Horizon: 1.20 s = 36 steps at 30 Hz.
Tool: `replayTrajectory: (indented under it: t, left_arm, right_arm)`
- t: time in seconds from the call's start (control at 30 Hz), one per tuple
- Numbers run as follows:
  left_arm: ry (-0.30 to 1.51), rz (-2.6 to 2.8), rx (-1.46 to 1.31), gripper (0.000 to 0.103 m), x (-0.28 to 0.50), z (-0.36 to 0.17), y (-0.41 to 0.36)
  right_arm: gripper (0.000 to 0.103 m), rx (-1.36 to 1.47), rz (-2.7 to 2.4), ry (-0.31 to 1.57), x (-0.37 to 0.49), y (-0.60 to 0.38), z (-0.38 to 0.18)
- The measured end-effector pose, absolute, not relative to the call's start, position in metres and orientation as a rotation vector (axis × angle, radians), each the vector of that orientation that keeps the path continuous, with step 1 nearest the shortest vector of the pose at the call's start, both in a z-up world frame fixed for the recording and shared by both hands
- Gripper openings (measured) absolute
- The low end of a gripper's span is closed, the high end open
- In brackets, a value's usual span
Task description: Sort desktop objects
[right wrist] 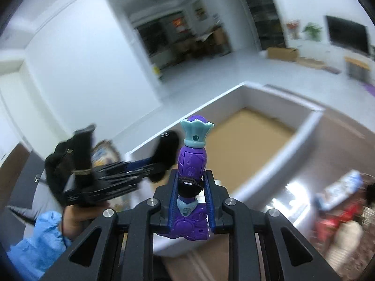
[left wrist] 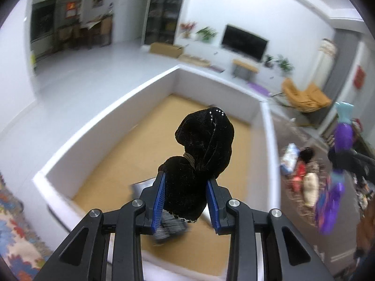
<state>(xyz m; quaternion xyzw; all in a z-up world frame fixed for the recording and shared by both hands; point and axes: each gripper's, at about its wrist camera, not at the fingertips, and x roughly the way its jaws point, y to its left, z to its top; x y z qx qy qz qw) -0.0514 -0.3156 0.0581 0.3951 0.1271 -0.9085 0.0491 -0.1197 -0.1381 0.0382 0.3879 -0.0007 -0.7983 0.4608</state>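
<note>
My left gripper (left wrist: 186, 178) is shut on a black velvet hair bow (left wrist: 201, 149) with a line of small rhinestones, and holds it above the white-walled box (left wrist: 93, 126) with a cardboard floor. My right gripper (right wrist: 191, 178) is shut on a purple and teal toy (right wrist: 193, 154) with a teal crown-shaped top, and holds it upright near the box's near wall (right wrist: 269, 171). The toy and the right gripper also show at the right of the left wrist view (left wrist: 342, 135). The left gripper with the bow shows blurred in the right wrist view (right wrist: 164, 154).
A dark striped object (left wrist: 168, 227) lies on the box floor under the left gripper. Several blurred small items (left wrist: 302, 175) lie on the brown tabletop right of the box. A patterned rug (left wrist: 14, 229) lies at the left.
</note>
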Motion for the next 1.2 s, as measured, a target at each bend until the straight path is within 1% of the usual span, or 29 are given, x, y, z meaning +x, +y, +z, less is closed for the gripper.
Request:
replayTrajectory:
  t: [0.13,0.17,0.23,0.27,0.3,0.33,0.37,0.4,0.43,0.47,0.5,0.53,0.63,0.73,0.83,0.87,0.9,0.97,1.0,1.13,1.2]
  left_arm:
    - [0.401,-2.677,1.302,0.033,-0.061,0.031,-0.332]
    - [0.414,-2.655,1.323,0.036,-0.064,0.025,-0.336]
    - [0.439,-2.614,1.339,0.048,-0.067,0.017,-0.342]
    - [0.448,-2.587,1.348,0.06,-0.069,0.013,-0.344]
    - [0.453,-2.568,1.347,0.071,-0.069,0.01,-0.345]
    - [0.451,-2.56,1.338,0.072,-0.069,0.008,-0.344]
    - [0.436,-2.566,1.324,0.072,-0.068,0.008,-0.341]
    - [0.415,-2.562,1.311,0.072,-0.066,0.009,-0.338]
    - [0.404,-2.562,1.303,0.072,-0.064,0.009,-0.337]
    - [0.39,-2.567,1.29,0.073,-0.062,0.01,-0.333]
    - [0.378,-2.576,1.274,0.073,-0.06,0.012,-0.33]
    - [0.366,-2.586,1.258,0.073,-0.057,0.014,-0.326]
    - [0.354,-2.651,1.212,0.073,-0.049,0.023,-0.302]
    - [0.334,-2.766,1.204,0.073,-0.04,0.031,-0.262]
    - [0.319,-2.908,1.233,0.075,-0.031,0.037,-0.209]
    - [0.309,-2.957,1.247,0.079,-0.028,0.038,-0.191]
    - [0.295,-3.007,1.26,0.089,-0.026,0.039,-0.17]
    - [0.257,-3.085,1.283,0.103,-0.022,0.032,-0.129]
    - [0.223,-3.124,1.311,0.103,-0.022,0.02,-0.104]
    - [0.056,-3.078,1.51,0.103,-0.037,-0.032,-0.042]
    - [0.052,-3.045,1.563,0.103,-0.051,-0.054,-0.028]
  right_arm:
    - [0.022,1.112,-1.91,0.175,-0.12,-0.214,-0.002]
    - [0.022,1.156,-1.907,0.215,-0.123,-0.231,-0.018]
    - [0.023,1.191,-1.92,0.262,-0.128,-0.252,-0.037]
    - [0.025,1.207,-1.932,0.271,-0.133,-0.261,-0.048]
    - [0.032,1.216,-1.936,0.264,-0.137,-0.264,-0.056]
    - [0.045,1.221,-1.946,0.245,-0.141,-0.265,-0.062]
    - [0.052,1.212,-1.967,0.216,-0.144,-0.264,-0.063]
    - [0.065,1.19,-1.992,0.182,-0.145,-0.259,-0.06]
    - [0.072,1.16,-2.016,0.15,-0.148,-0.252,-0.055]
    - [0.074,1.11,-2.051,0.116,-0.147,-0.242,-0.048]
    - [0.079,1.066,-2.085,0.108,-0.145,-0.233,-0.039]
    - [0.086,1.023,-2.124,0.114,-0.143,-0.223,-0.033]
    - [0.099,0.886,-2.257,0.168,-0.133,-0.181,-0.021]
    - [0.101,0.817,-2.372,0.223,-0.123,-0.126,-0.024]
    - [0.101,0.854,-2.464,0.25,-0.113,-0.058,-0.045]
    - [0.101,0.881,-2.499,0.256,-0.11,-0.033,-0.055]
    - [0.101,0.917,-2.539,0.263,-0.106,-0.005,-0.067]
    - [0.101,1.0,-2.596,0.279,-0.1,0.038,-0.086]
    - [0.101,1.058,-2.626,0.291,-0.098,0.058,-0.097]
    - [0.101,1.224,-2.687,0.286,-0.087,0.126,-0.13]
    - [0.101,1.265,-2.701,0.278,-0.085,0.151,-0.136]
